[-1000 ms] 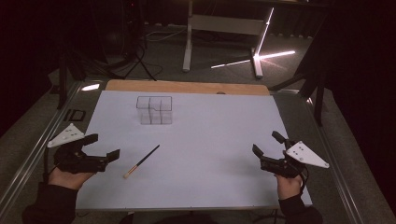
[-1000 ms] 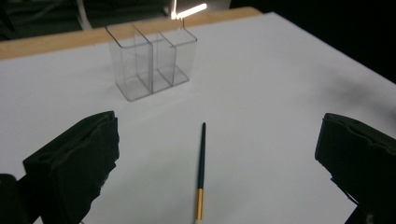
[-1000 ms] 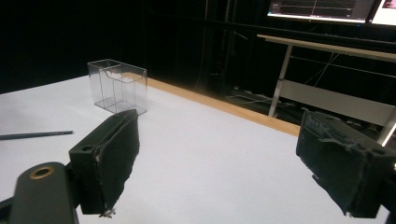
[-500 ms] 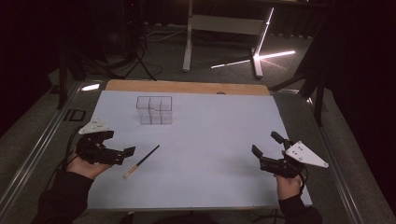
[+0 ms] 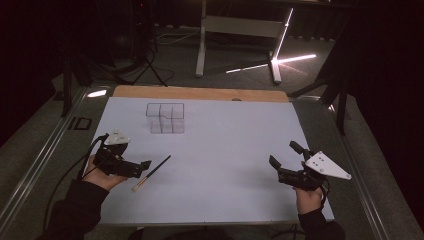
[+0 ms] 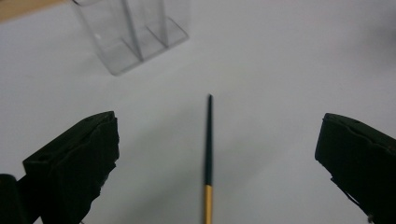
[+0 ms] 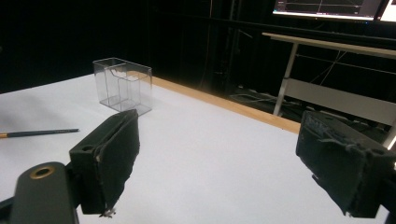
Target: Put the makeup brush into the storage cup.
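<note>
1. High view: brush [image 5: 152, 172] lies flat on the white table [image 5: 230, 200], untouched, just beside the left gripper [image 5: 144, 165]; clear organiser [image 5: 165, 118] stands well apart toward the far edge. Right gripper [image 5: 285, 160] hovers near the right edge, jaws spread, empty

2. Left gripper view: jaws wide apart, holding nothing; brush [image 6: 208, 154] lies between them on the table. Grasp judged not yet made

3. Right gripper view: jaws wide, empty; organiser [image 7: 123, 91] empty, so any placing appears outstanding

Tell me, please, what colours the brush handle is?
Dark green with a gold band, clearest in the left gripper view: brush handle.
</note>
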`<state>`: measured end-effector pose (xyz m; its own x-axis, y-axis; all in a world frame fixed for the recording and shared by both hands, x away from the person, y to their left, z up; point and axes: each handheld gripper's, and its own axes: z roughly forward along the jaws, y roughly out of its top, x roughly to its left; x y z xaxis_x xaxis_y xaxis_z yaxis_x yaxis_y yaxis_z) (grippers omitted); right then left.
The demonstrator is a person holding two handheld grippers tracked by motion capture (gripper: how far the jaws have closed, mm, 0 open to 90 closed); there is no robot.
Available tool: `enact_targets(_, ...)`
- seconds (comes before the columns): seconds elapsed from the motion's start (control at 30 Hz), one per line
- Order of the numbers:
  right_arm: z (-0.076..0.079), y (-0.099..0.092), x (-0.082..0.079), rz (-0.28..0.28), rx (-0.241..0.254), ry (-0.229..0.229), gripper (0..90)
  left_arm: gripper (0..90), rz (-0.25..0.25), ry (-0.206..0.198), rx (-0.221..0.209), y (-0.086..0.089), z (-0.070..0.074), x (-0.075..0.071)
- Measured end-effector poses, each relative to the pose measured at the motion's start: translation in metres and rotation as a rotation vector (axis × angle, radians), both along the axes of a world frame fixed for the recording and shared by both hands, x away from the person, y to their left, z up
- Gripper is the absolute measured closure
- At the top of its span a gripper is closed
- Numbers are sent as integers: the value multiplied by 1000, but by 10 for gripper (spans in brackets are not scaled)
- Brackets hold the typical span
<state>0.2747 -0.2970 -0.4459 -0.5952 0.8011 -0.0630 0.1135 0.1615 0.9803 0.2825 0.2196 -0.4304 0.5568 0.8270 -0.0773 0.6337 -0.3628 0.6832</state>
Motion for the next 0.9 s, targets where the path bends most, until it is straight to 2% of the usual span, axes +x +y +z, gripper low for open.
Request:
enact_targets(0.07, 0, 0, 0, 0, -1, 1, 132, 0, -20, 35, 15, -2, -2, 1)
enact_targets(0.2, 0, 1, -1, 4, -4, -2, 132, 0, -16, 96, 35, -4, -7, 4)
enact_targets(0.4, -1, 1, 0, 10, -5, 5, 134, 0, 1, 199, 36, -3, -16, 10)
enact_targets(0.47, -1, 1, 1, 9, -5, 5, 134, 13, 18, 204, 46, -4, -18, 11)
enact_targets(0.5, -1, 1, 1, 10, -5, 6, 134, 13, 24, 232, 42, -2, -21, 13)
enact_targets(0.53, 0, 2, 0, 9, -5, 4, 134, 34, 29, 239, 49, -2, -22, 14)
enact_targets(0.63, 0, 1, 0, 7, -6, 3, 134, 67, 17, 266, 66, -2, -28, 17)
enact_targets(0.7, -1, 2, 0, 7, -6, 5, 134, 122, 2, 278, 69, -2, -31, 18)
enact_targets(0.73, -1, 2, 0, 6, -7, 5, 134, 157, -10, 296, 75, -2, -33, 19)
enact_targets(0.9, -1, 2, 0, 9, -9, 6, 134, 237, -24, 326, 108, -4, -41, 21)
